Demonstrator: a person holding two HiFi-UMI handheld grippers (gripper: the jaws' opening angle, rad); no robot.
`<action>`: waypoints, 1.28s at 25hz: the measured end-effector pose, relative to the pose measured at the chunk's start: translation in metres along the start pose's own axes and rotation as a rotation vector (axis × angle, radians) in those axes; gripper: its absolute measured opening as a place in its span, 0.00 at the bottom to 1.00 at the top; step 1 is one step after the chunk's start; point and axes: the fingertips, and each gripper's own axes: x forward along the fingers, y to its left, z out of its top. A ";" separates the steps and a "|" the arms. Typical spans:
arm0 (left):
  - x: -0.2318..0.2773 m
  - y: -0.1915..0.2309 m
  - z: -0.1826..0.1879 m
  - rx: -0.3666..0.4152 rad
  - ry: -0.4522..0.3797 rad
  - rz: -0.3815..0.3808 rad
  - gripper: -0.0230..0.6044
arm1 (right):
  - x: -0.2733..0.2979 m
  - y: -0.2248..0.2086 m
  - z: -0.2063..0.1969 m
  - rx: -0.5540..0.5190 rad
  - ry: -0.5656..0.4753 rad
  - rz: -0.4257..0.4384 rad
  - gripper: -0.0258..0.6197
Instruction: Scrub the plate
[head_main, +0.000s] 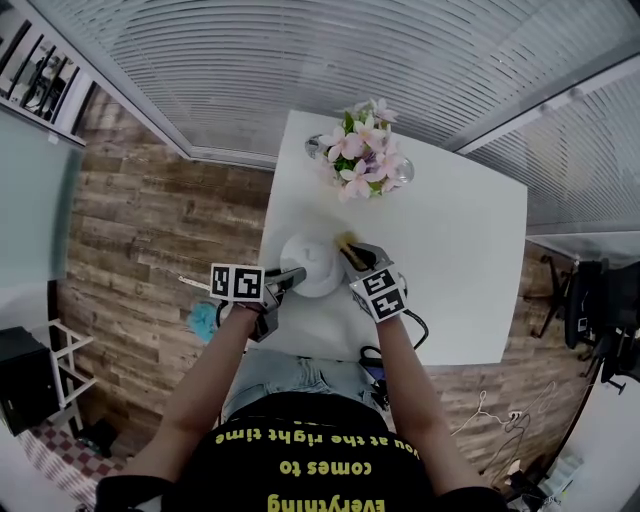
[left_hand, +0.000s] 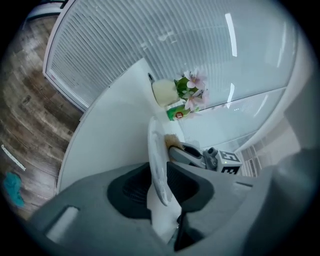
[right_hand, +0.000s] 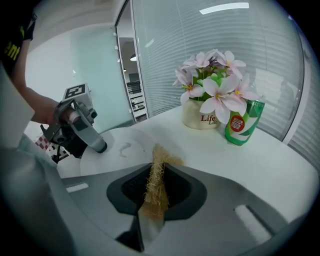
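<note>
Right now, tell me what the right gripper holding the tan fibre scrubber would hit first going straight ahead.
Probably the white tabletop just beyond the round white plate; depth is unclear. The right gripper points downward, tan fibre scrubber leading.

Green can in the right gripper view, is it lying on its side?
No, the green can stands upright on the table beside the flower pot.

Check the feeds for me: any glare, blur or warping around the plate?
Head view: fisheye bends the table edges, white plate nearly washes into it. Left gripper view: dark corners, light streaks on the glass, plate rim sharp. Right gripper view: scrubber crisp.
</note>
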 end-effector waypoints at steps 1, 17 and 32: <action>0.001 0.001 0.001 -0.001 -0.002 0.004 0.18 | 0.000 0.000 0.000 0.000 0.000 -0.001 0.13; -0.004 0.000 0.007 -0.015 -0.051 0.026 0.07 | -0.004 -0.002 0.001 0.004 -0.020 -0.006 0.13; -0.018 -0.013 0.024 0.084 -0.086 0.036 0.07 | -0.027 -0.006 0.031 0.012 -0.134 -0.035 0.12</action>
